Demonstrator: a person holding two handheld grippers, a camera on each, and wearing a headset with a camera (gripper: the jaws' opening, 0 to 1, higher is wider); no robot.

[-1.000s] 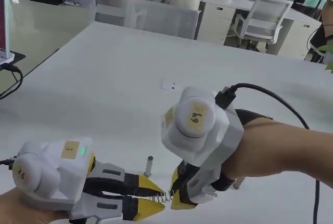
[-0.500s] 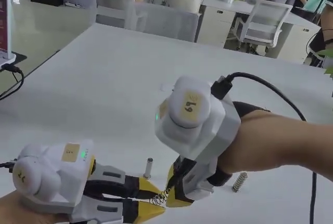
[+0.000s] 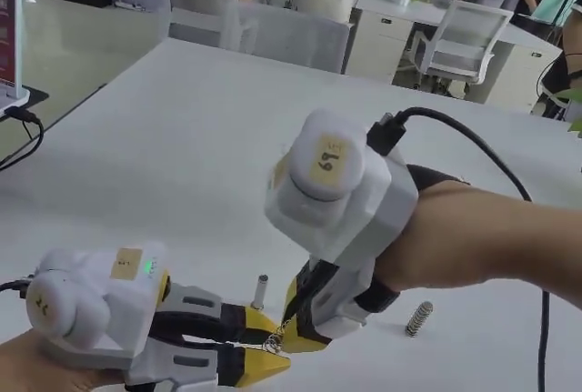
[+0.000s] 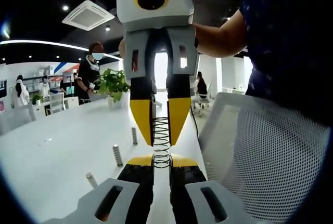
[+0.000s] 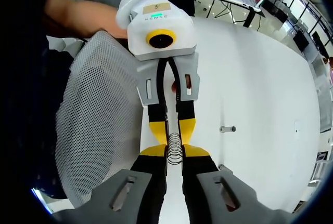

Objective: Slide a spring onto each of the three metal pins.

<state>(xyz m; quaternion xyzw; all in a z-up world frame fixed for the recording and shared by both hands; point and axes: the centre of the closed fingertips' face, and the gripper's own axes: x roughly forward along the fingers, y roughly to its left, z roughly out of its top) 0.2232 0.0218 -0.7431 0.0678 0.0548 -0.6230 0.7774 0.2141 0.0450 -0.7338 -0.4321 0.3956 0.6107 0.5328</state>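
Note:
A small metal spring (image 4: 162, 142) is stretched between the tips of both grippers, which face each other tip to tip. My left gripper (image 4: 162, 161) is shut on one end of it, and my right gripper (image 5: 175, 155) is shut on the other end of the spring (image 5: 175, 148). In the head view the left gripper (image 3: 267, 345) lies at the bottom left. The right gripper (image 3: 293, 336) comes down onto it from above, with the spring (image 3: 274, 343) between their yellow tips. One metal pin (image 3: 262, 290) stands upright on the table just behind them. A second spring (image 3: 417, 317) stands on the table to the right.
The work sits on a white table (image 3: 200, 137). A mesh chair back (image 5: 99, 120) is close to the table's near edge. Small ribbed pieces (image 4: 118, 155) and a plain pin (image 4: 91, 179) stand on the table. Chairs, desks and people are behind the far edge.
The right gripper has tipped and moved down and left towards the left gripper's tips. The stretch of spring showing between them is shorter. The left gripper has hardly moved.

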